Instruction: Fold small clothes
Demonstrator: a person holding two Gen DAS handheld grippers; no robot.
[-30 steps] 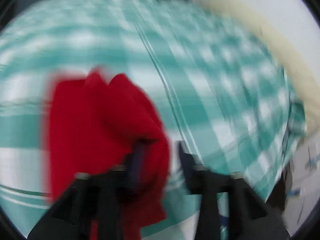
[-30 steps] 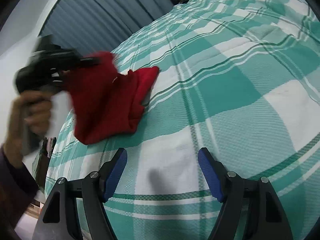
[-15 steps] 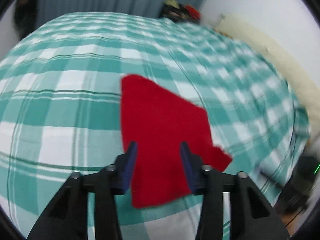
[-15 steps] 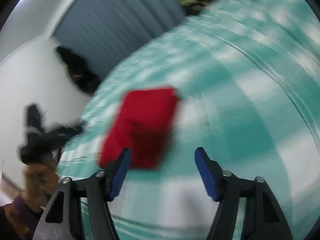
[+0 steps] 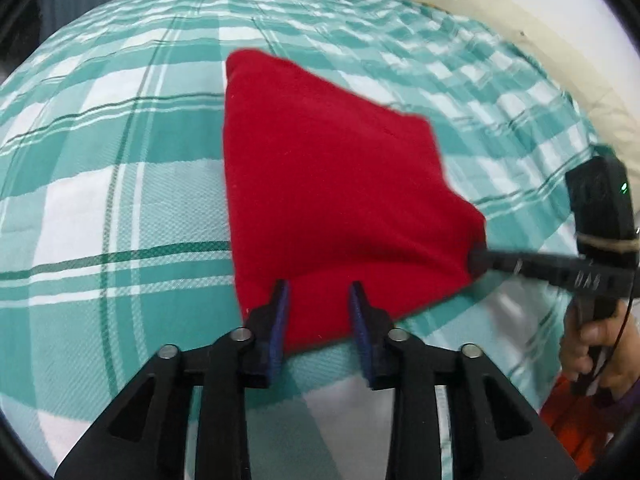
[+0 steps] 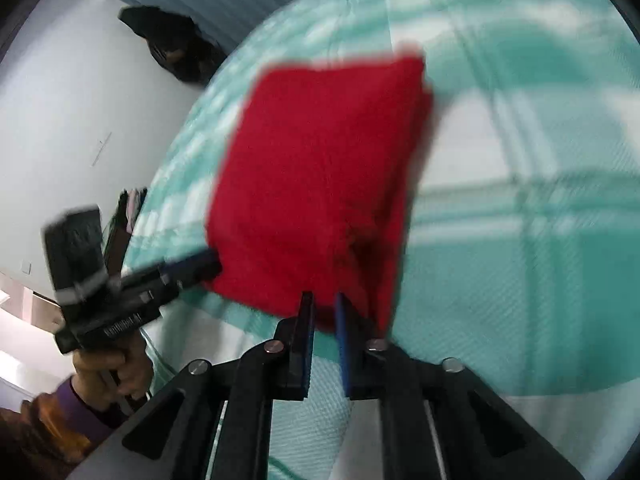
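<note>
**Red garment held at two near corners over checked bedspread**

**Left wrist view.** Red garment (image 5: 320,184): a folded, roughly four-sided piece lying on the green-and-white checked bedspread (image 5: 120,184), its long axis running away from the camera. Left gripper (image 5: 318,300): fingers part spread, straddling the near edge; whether the cloth is pinched cannot be told here. Right gripper (image 5: 478,260): enters from the right, tip pressed together on the near right corner. Both tools stand at the near edge, so any fold would likely carry it toward the far end. The underside and layer count are hidden.

**Right wrist view.** Right gripper (image 6: 324,312): fingers nearly together, pinching a bunched near corner of the red garment (image 6: 320,184). Left gripper (image 6: 200,268): reaches in from the left, touching the opposite near corner; grip unclear. Motion blur softens all edges; whether the near edge is lifted off the bedspread (image 6: 520,240) cannot be told.
</note>
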